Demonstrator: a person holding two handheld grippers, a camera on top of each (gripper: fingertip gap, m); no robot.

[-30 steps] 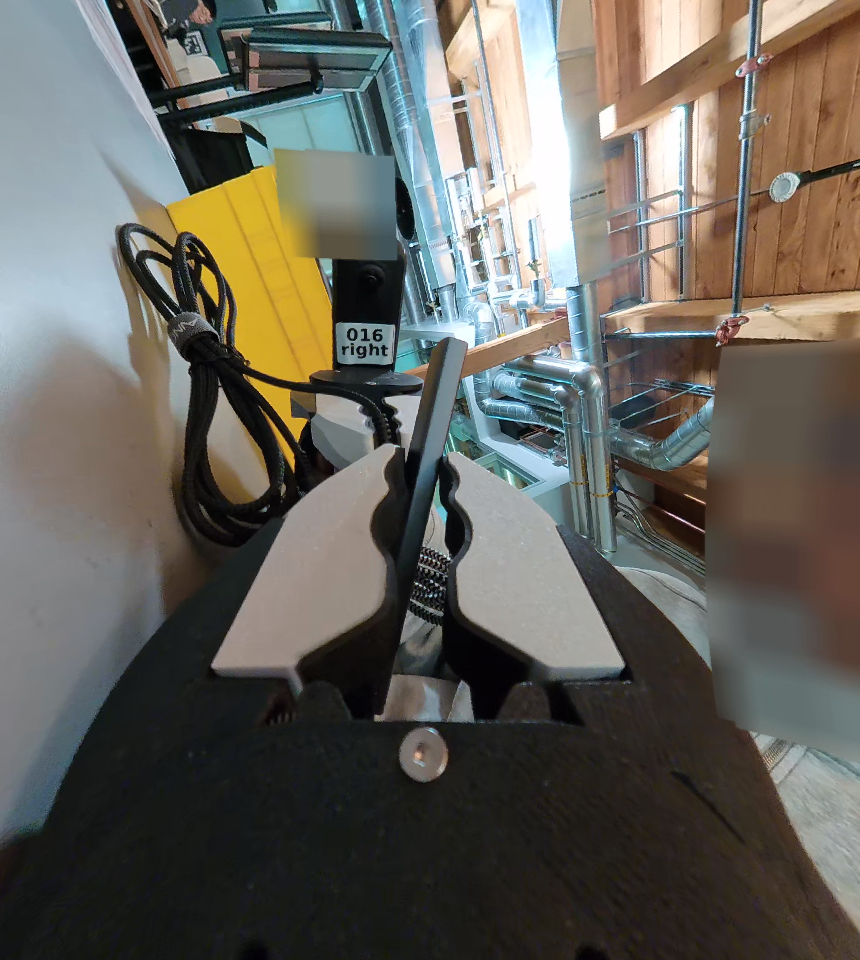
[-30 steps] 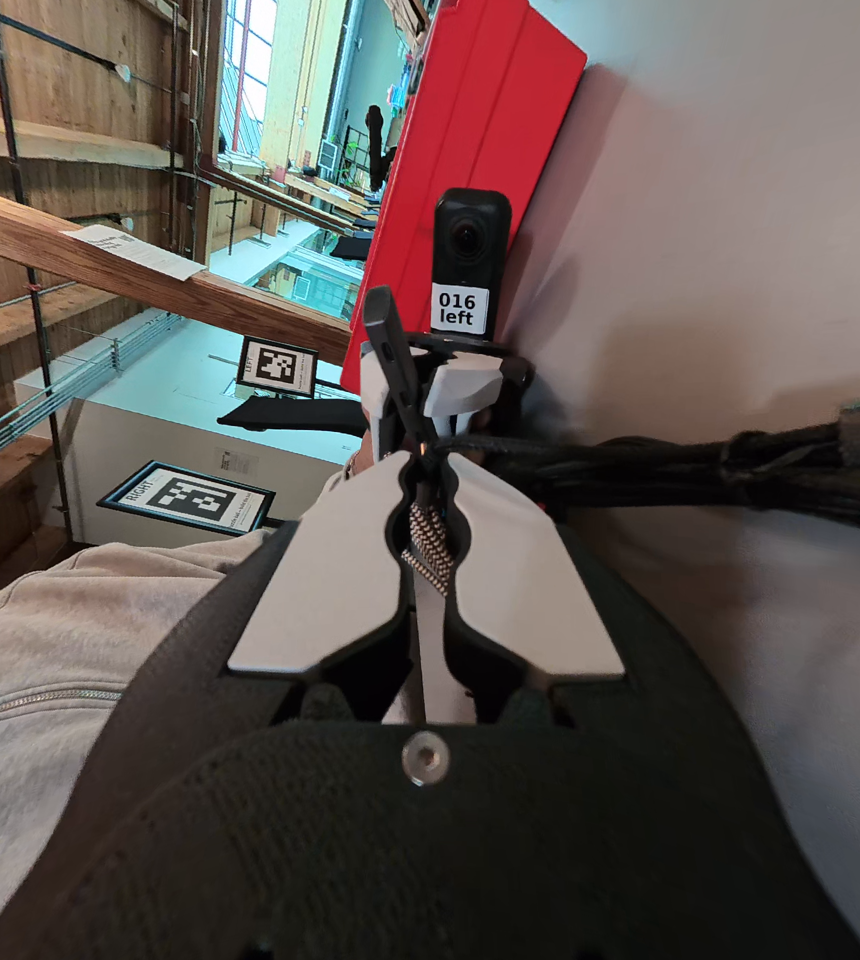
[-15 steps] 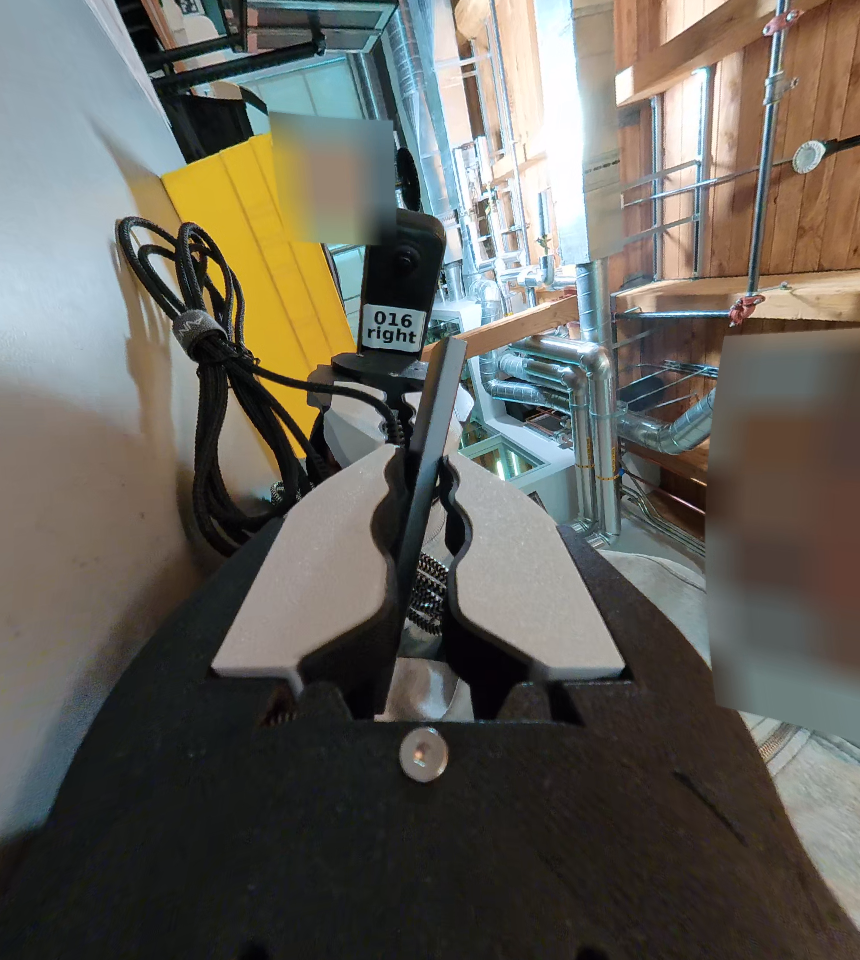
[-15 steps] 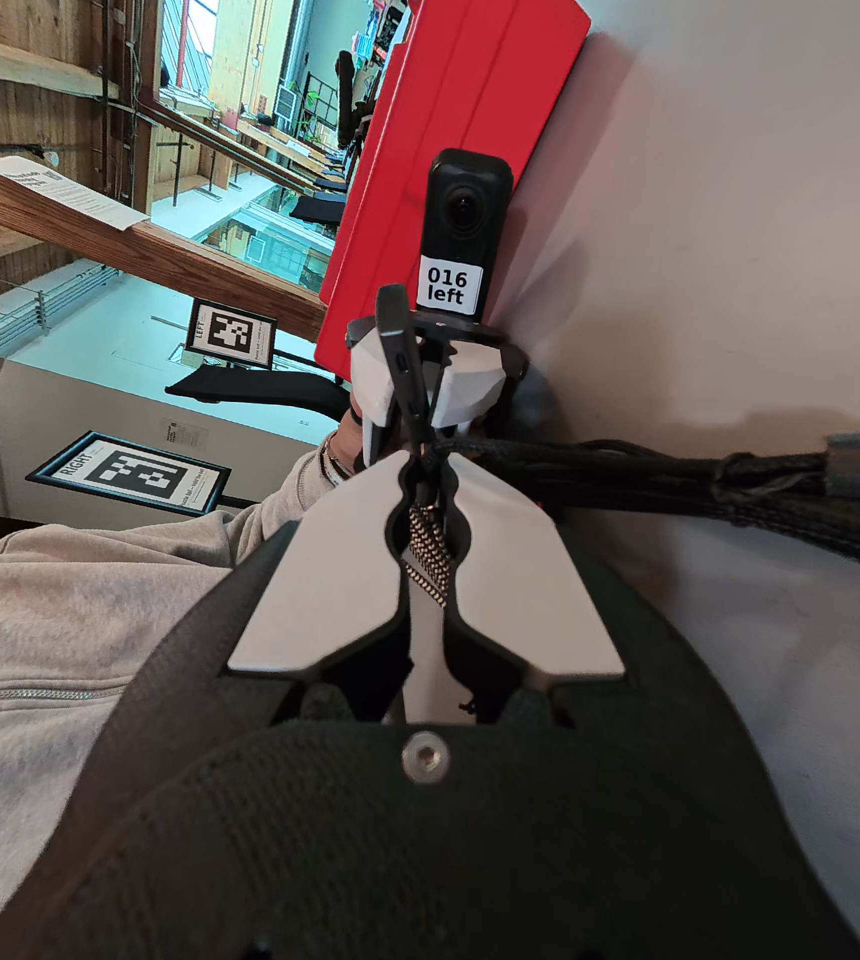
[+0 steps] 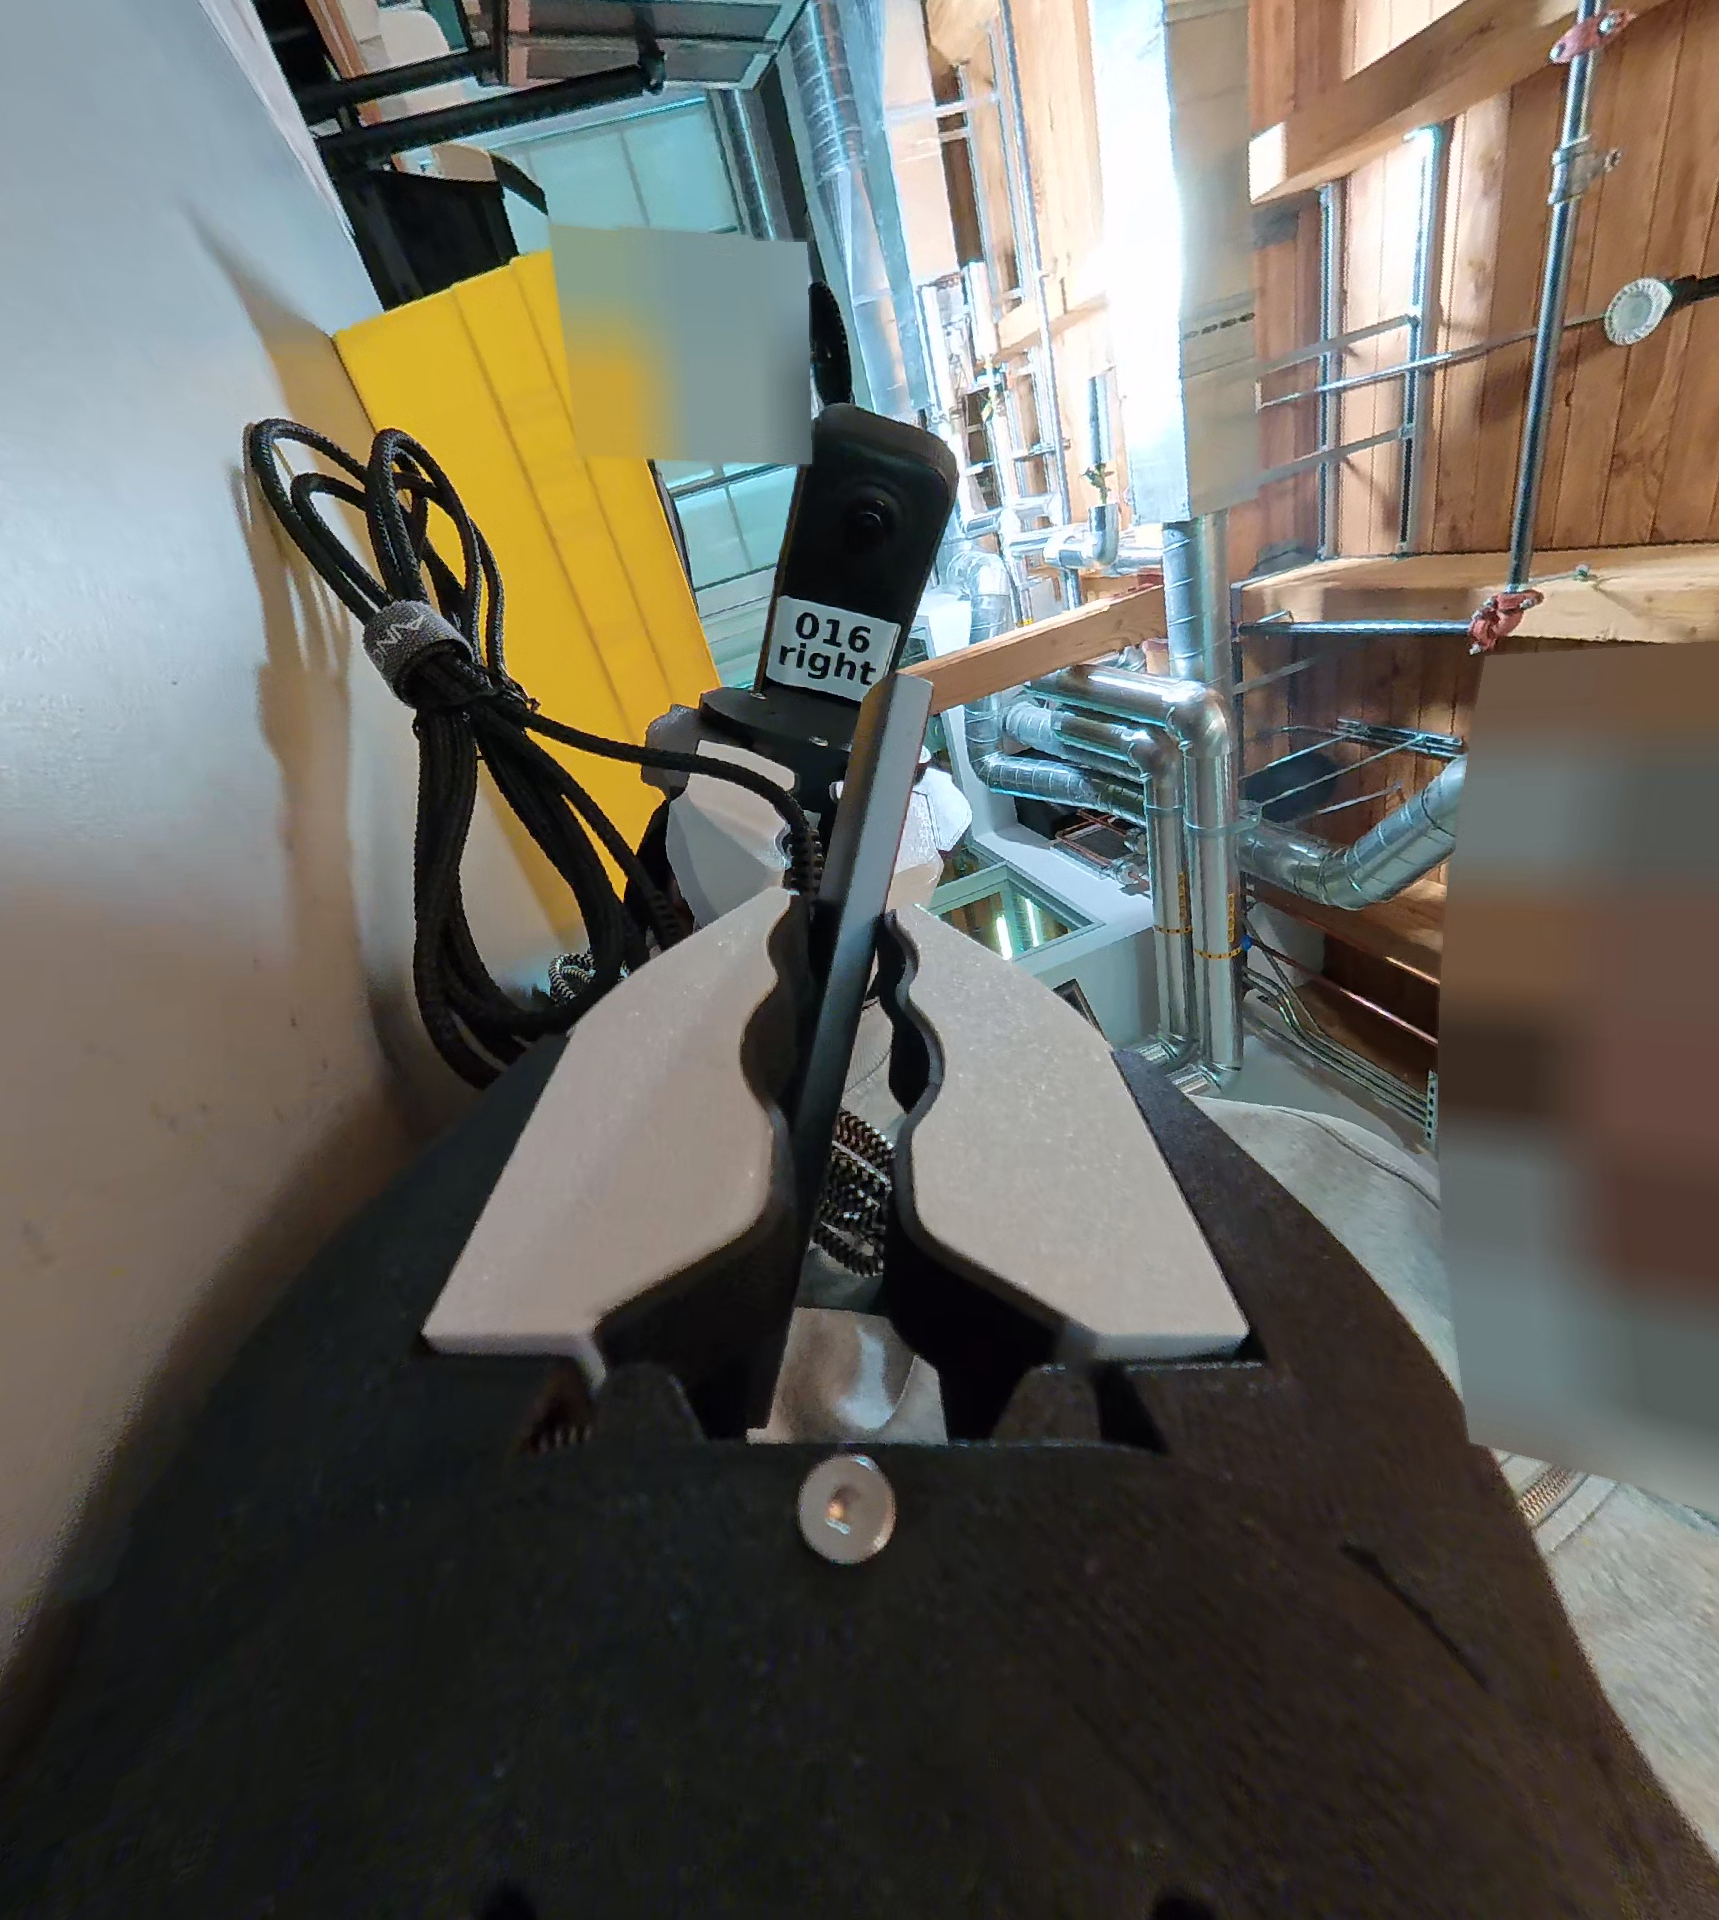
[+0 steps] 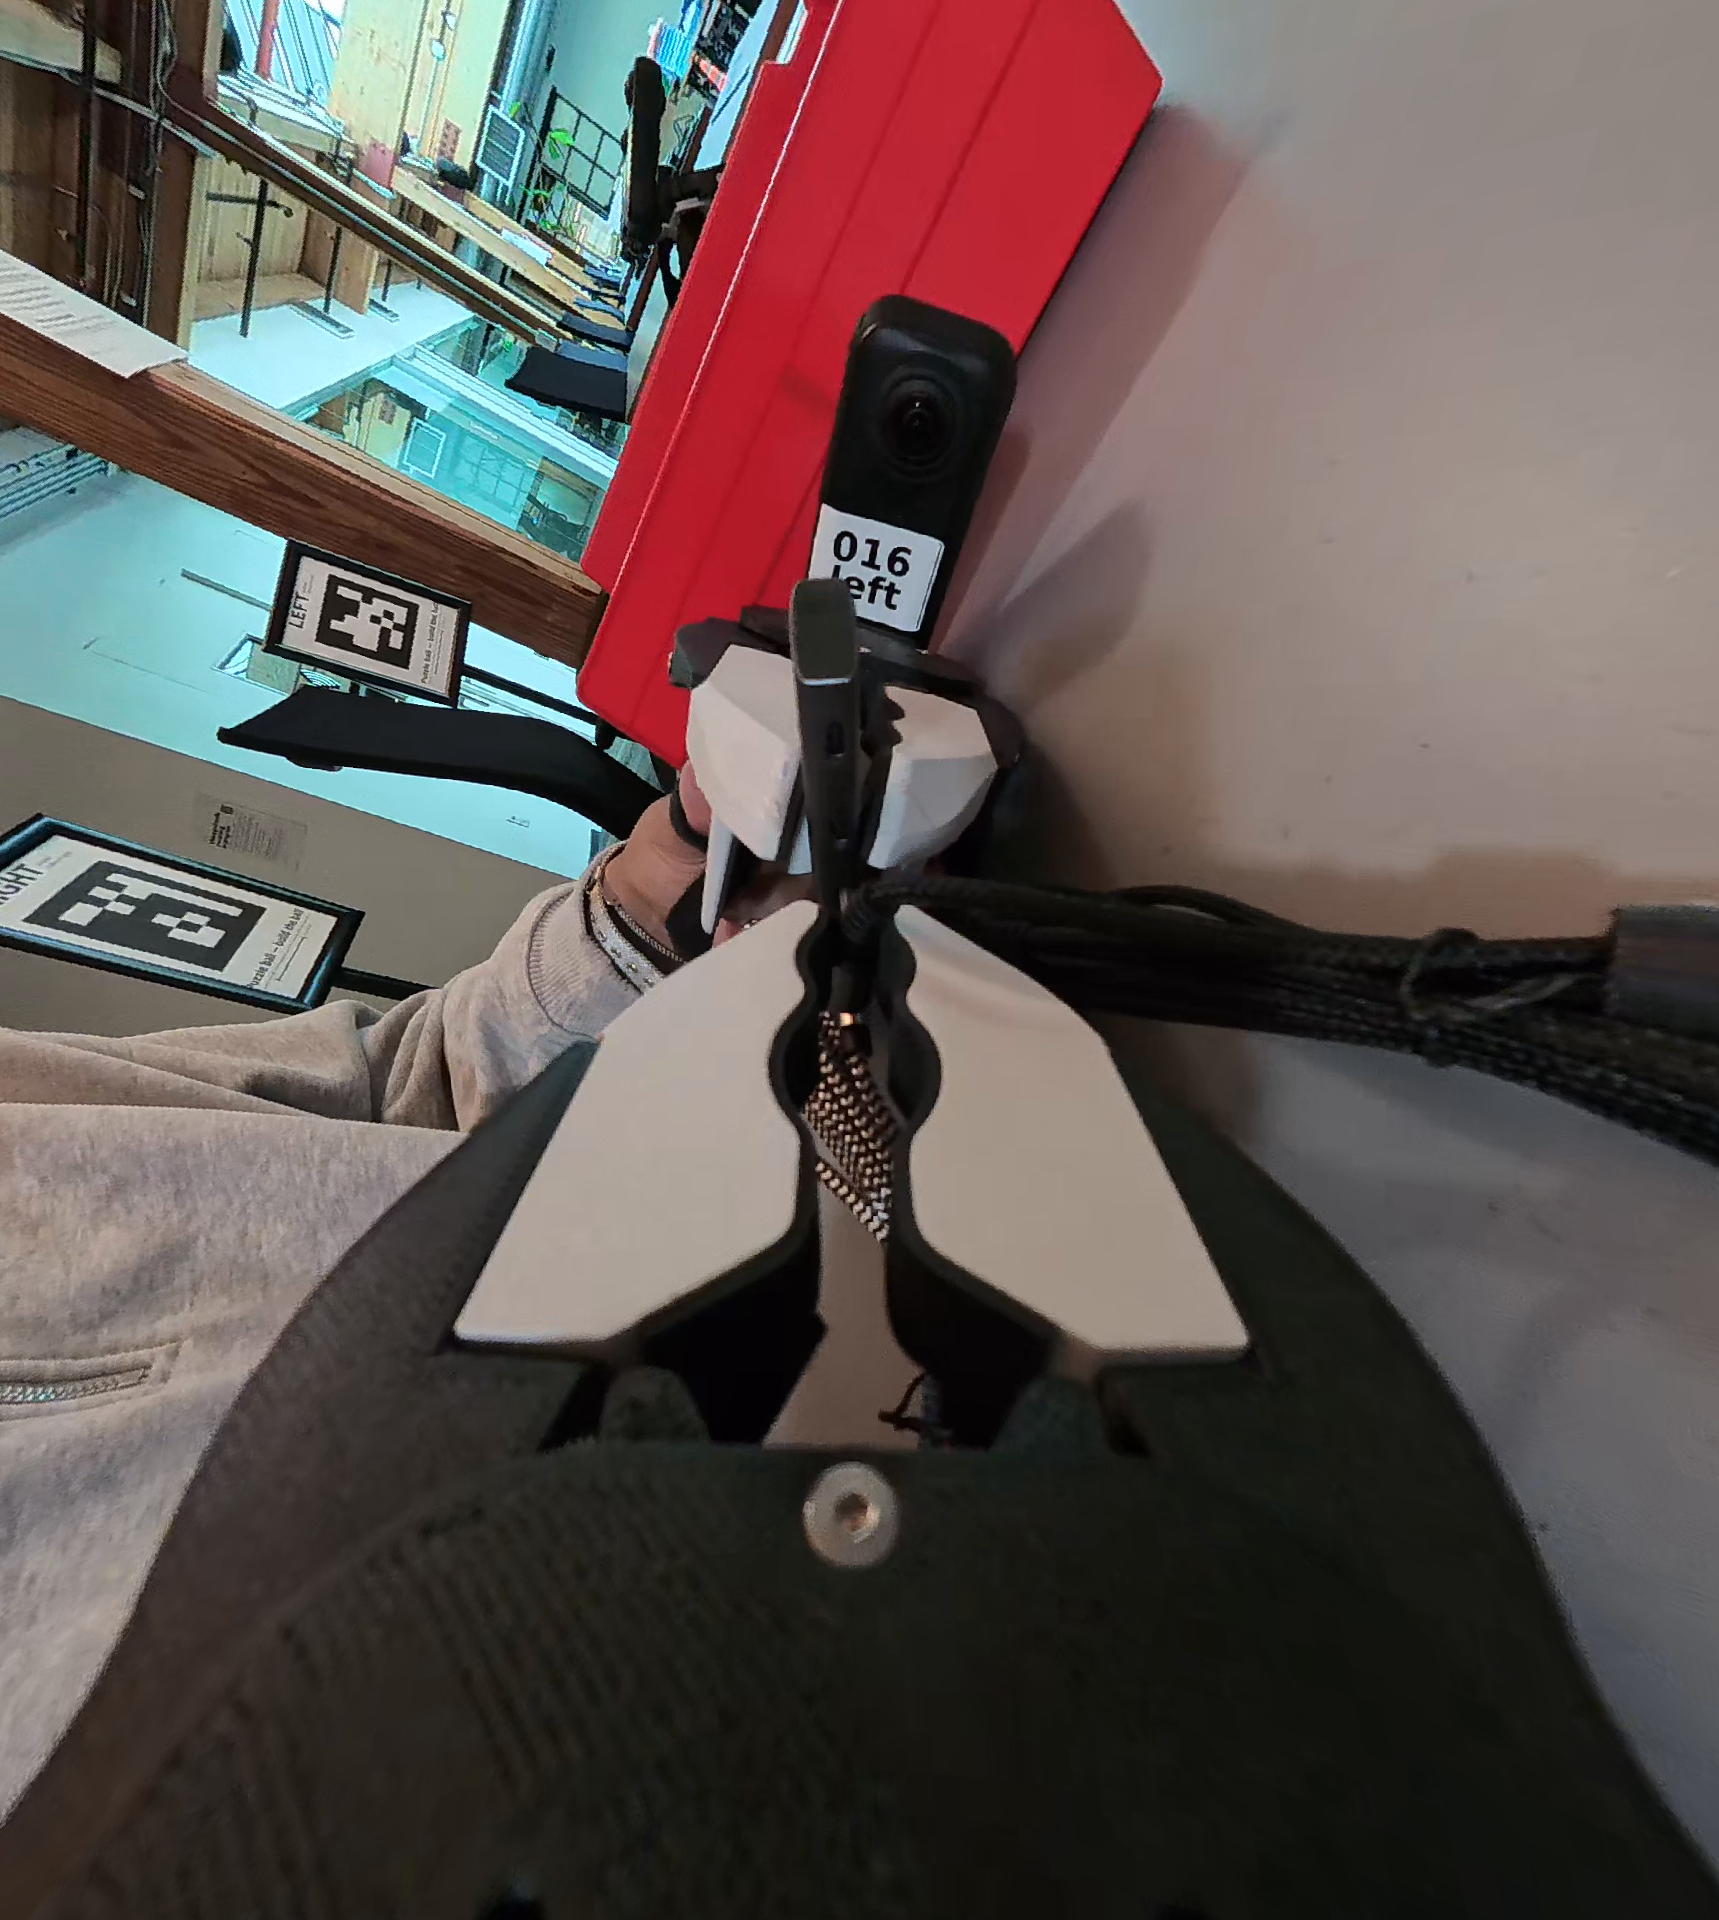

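My left gripper (image 5: 839, 914) is shut on a thin black slab-like device (image 5: 860, 831), seen edge-on and sticking out past the fingertips. My right gripper (image 6: 855, 920) is shut on the end of a black-and-white braided cable (image 6: 850, 1132). Its tips meet the lower edge of the device (image 6: 829, 707). The two grippers face each other closely. The right gripper (image 5: 782, 831) shows beyond the device in the left wrist view. The left gripper (image 6: 839, 800) shows in the right wrist view, held by a hand (image 6: 657, 862). The same braided cable (image 5: 855, 1195) shows between the left fingers.
Both views are rolled sideways. A tied bundle of black braided cable (image 5: 429, 790) lies on the white table (image 5: 86, 623), also seen in the right wrist view (image 6: 1406, 997). A yellow folder (image 5: 512, 499) and a red folder (image 6: 886, 260) lie beyond. Two framed marker cards (image 6: 367, 629) stand behind. A grey sleeve (image 6: 211, 1143) crosses the left.
Both grippers keep their hold. In the left wrist view the right gripper has drifted to the right. In the right wrist view the left gripper and device have come slightly closer.
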